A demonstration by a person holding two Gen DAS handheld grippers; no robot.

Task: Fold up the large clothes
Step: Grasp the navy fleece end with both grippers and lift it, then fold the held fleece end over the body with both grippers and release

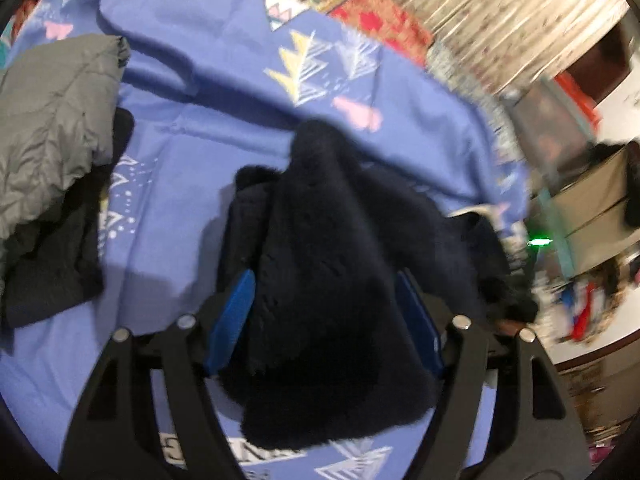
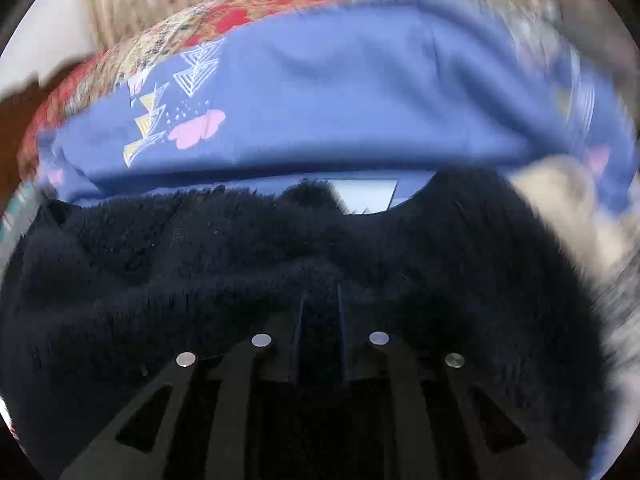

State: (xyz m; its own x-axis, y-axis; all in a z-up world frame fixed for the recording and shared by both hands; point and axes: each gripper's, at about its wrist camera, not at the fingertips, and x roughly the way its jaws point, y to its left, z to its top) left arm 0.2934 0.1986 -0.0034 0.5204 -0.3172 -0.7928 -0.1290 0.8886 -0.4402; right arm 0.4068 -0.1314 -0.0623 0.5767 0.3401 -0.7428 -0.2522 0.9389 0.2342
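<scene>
Leftmost in the left wrist view, a folded grey quilted jacket (image 1: 56,128) lies on a darker garment (image 1: 52,264) atop the blue patterned bedsheet (image 1: 224,112). Beside them toward the middle, the left gripper (image 1: 324,320) stands wide, its blue pads (image 1: 232,320) flanking a thick fold of the dark navy fleece garment (image 1: 332,280), which bunches up between them; whether they press it is unclear. Further right, a floral quilt (image 1: 376,20) borders the sheet. Meanwhile the right gripper (image 2: 320,320) is narrow, its fingers pinched on the same fleece, which fills the lower half of its view.
</scene>
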